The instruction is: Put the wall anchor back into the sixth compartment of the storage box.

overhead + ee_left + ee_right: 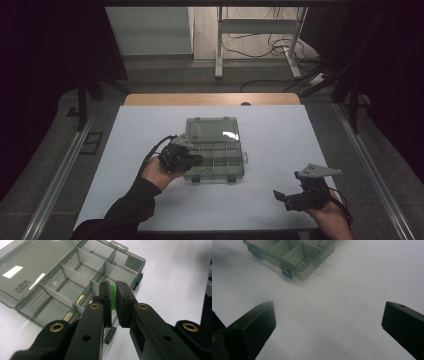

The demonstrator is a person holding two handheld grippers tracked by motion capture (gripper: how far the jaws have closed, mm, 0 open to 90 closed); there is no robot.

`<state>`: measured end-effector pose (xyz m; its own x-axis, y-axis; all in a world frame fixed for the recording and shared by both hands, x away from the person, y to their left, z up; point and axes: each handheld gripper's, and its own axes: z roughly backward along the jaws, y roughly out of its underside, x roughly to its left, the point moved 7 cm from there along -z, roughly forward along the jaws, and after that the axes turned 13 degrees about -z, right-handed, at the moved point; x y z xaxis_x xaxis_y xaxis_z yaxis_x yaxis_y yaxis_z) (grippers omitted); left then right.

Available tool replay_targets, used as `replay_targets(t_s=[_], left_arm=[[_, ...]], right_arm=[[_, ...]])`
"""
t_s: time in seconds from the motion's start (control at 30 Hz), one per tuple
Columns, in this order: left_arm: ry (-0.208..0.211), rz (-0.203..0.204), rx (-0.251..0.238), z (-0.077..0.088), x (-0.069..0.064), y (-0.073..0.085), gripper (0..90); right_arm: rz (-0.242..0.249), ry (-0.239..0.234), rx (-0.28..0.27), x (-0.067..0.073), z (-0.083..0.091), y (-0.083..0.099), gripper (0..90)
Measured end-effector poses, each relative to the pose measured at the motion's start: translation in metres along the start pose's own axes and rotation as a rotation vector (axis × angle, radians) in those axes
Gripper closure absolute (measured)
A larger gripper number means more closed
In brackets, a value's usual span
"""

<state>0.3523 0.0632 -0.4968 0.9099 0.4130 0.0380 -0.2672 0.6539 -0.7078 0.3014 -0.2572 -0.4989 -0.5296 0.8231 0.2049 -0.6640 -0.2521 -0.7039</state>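
Observation:
A clear grey compartment box lies open in the middle of the white table, its lid folded flat behind it. My left gripper hovers over the box's near left corner. In the left gripper view its jaws are nearly together, pinching a small bright green piece above a front compartment of the box. My right gripper rests low at the front right, well away from the box. Its jaws stand wide apart over bare table, with the box farther off.
The white table top has free room on both sides of the box. A wooden edge runs along its far side. Metal rails flank the table, and a desk frame with loose cables stands beyond.

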Motion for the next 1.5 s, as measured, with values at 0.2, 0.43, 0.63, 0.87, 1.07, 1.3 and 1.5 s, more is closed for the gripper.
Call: replay_targets(t_s=[0.2,0.43,0.63,0.87,1.07,1.3,1.5], left_arm=[[-0.003,-0.002,0.005,-0.009,0.003,-0.003,84.2],[-0.004,-0.003,0.021,-0.022,0.006,-0.002,83.9],[0.0,0.008,0.026,-0.028,0.008,0.0,83.6],[0.008,0.02,0.035,-0.037,0.008,0.003,83.4],[0.012,0.026,0.047,-0.041,0.008,0.006,80.0],[0.013,0.025,0.037,-0.038,0.007,0.005,79.9],[0.006,0.031,0.026,-0.03,0.007,0.005,73.1]], right_arm=[[0.001,0.0,0.002,0.0,0.0,0.0,0.0],[0.002,-0.001,0.005,0.0,-0.001,0.0,0.0],[0.004,-0.001,0.009,0.0,-0.001,0.0,0.0],[0.002,-0.002,0.011,0.0,-0.001,0.001,0.0],[0.004,-0.004,0.014,0.0,-0.001,0.001,0.0],[0.004,-0.005,0.013,0.0,-0.001,0.001,0.0],[0.007,-0.007,0.013,0.001,-0.001,0.001,0.0]])
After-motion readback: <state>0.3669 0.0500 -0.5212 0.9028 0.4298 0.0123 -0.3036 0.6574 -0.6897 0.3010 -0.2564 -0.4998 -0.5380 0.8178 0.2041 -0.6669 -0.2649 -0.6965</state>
